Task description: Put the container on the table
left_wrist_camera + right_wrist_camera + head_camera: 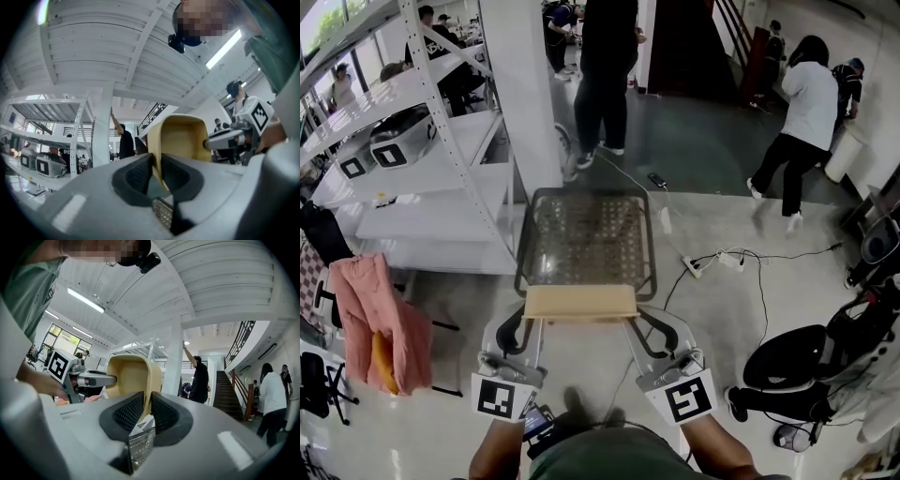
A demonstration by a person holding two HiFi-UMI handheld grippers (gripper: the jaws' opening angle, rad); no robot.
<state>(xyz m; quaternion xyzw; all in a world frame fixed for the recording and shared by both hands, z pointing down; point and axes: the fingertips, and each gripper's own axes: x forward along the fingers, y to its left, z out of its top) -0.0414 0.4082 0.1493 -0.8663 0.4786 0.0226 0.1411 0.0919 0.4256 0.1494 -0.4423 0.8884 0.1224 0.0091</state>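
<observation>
Lowest in the head view, both forearms (499, 456) reach forward side by side, each hand behind a marker cube (501, 397). The left gripper (528, 321) (154, 171) and the right gripper (635, 321) (146, 411) run almost parallel and nose slightly upward. Between them they carry the tan container (581, 302) (183, 139) (127, 375). Each gripper's fingers (136, 173) (125, 412) are pinched on the container's thin rim, the left pair on its left side and the right pair on its right. The container is held level at the near edge of the glass-topped counter (586, 234), with its far side overlapping that edge. Whether it touches the glass cannot be told. Past the counter lie the grey floor (694, 150), white shelving (412, 141) on the left, and people (605, 66) standing farther back.
</observation>
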